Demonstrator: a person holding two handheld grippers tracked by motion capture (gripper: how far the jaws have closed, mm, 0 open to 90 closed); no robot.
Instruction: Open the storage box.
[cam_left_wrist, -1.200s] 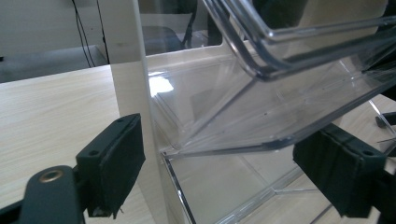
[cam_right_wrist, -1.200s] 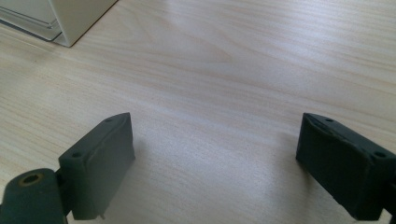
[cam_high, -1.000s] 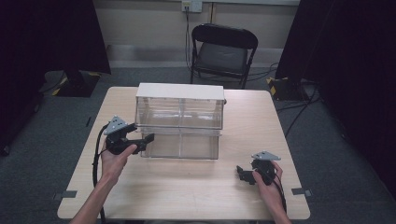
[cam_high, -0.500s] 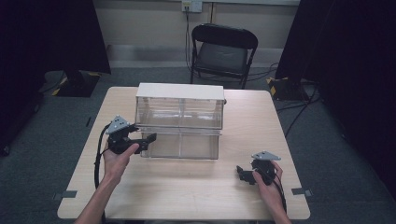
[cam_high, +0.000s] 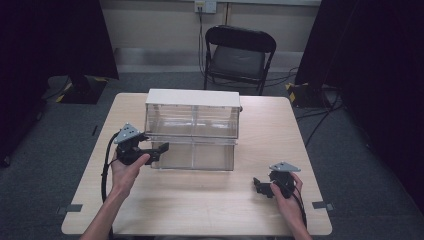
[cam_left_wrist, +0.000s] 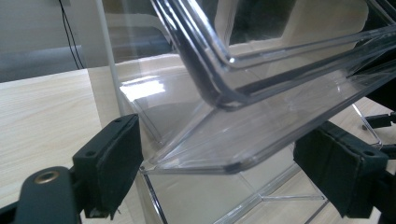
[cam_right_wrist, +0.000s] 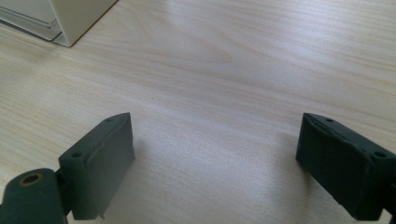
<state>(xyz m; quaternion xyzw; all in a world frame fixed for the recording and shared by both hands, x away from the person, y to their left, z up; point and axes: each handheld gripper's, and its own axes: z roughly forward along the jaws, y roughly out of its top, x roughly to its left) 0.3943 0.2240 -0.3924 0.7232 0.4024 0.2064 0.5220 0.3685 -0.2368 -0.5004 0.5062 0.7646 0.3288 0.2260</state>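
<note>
Reaching left tool (cam_high: 161, 150) open at clear drawer unit (cam_high: 192, 131), drawers empty, right tool (cam_high: 258, 187) open.

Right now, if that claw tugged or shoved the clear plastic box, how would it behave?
The clear plastic box looks stiff: its walls keep straight edges. With no contents visible, it is probably light and may slide across the smooth wooden table. Its glossy walls could be slippery for the left claw, whose pads stand apart around a drawer corner.

One clear drawer cabinet (cam_high: 192, 131), one table (cam_high: 200, 205), one folding chair (cam_high: 239, 56), two grippers, left (cam_high: 159, 150) and right (cam_high: 258, 186).
</note>
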